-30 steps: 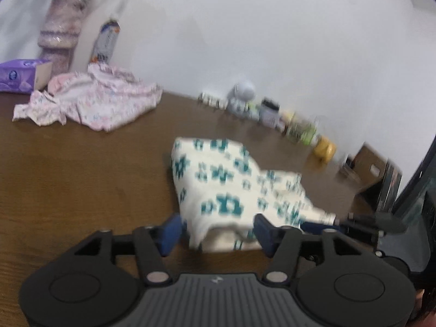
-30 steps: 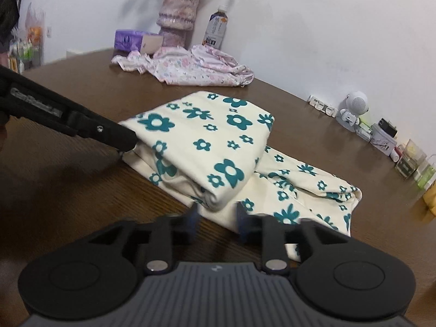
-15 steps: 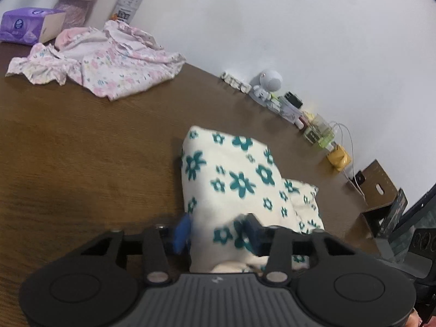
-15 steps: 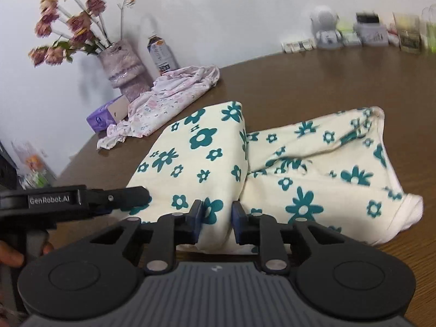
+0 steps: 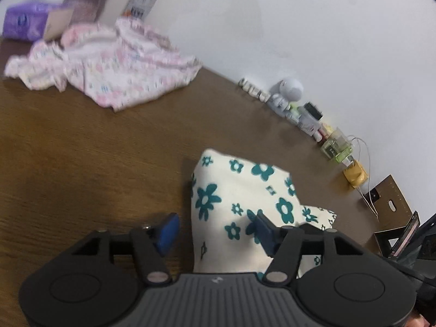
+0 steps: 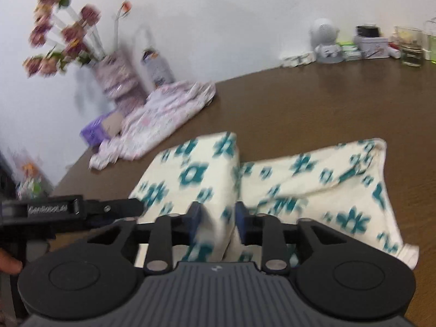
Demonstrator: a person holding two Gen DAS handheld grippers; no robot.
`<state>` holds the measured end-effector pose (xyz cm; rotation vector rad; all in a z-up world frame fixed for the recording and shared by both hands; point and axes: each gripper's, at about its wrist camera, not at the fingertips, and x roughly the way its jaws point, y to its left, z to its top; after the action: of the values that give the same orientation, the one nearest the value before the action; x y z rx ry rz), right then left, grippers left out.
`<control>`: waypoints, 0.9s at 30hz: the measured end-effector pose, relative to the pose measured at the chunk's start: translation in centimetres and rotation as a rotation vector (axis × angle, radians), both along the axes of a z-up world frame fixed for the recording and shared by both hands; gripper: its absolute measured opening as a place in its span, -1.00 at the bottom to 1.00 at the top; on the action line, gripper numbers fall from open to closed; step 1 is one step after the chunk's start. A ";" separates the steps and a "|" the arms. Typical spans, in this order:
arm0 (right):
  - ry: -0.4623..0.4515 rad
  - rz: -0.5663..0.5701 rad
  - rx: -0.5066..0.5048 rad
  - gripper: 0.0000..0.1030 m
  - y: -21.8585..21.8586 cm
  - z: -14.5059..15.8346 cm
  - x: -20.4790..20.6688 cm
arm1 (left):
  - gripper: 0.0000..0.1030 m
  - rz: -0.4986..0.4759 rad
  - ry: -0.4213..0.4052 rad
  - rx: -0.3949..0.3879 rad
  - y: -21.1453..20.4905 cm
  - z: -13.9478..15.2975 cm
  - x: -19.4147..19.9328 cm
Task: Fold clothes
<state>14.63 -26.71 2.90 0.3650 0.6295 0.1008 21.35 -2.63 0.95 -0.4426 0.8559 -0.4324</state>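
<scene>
The cream garment with teal flowers (image 5: 239, 207) lies part-folded on the brown wooden table (image 5: 81, 163), a thick folded block at one end and a looser single layer trailing off to the side.

The left gripper (image 5: 215, 230) stands about half open. Its jaws have just been closing. The folded edge of the garment lies between them: the right blue pad lies against the cloth, while the left blue pad (image 5: 167, 230) stands clear of it over bare wood, so nothing is clamped.

The right gripper (image 6: 217, 220) is narrower, its jaws having just been opening after a tighter pinch. A raised ridge of the floral cloth (image 6: 215, 212) sits between the two pads; blur hides whether the pads press on it. Just left of these jaws, the other gripper's black finger reaches to the fold's edge.

Far beyond both pairs of jaws, a crumpled pink-and-white garment (image 5: 109, 65) rests by the wall, beside a purple tissue box (image 5: 24, 23), a vase of dried flowers (image 6: 117, 79) and a bottle (image 6: 156, 66). A white astronaut figure (image 5: 288, 95) stands among small jars further along the wall.
</scene>
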 end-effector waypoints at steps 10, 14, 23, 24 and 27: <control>0.032 0.023 0.039 -0.50 0.6 -1.1 2.6 | -0.37 0.001 -0.042 -0.025 2.1 -0.1 -1.2; 0.032 0.056 0.049 -0.50 1.8 -1.0 2.7 | -0.37 0.048 -0.047 -0.030 4.1 0.4 -1.9; 0.038 0.113 0.061 -0.29 3.5 0.1 4.3 | -0.04 0.084 -0.072 0.013 5.6 2.0 1.7; 0.032 0.085 0.067 -0.28 3.0 0.5 4.7 | -0.05 0.073 -0.059 0.011 5.2 1.8 2.6; 0.033 0.053 0.096 -0.28 2.4 0.8 6.4 | -0.19 0.065 -0.020 0.012 4.3 0.7 4.2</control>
<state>21.06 -24.34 3.72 0.4437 0.6683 0.1765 25.58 1.63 1.67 -0.4529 0.8227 -0.3713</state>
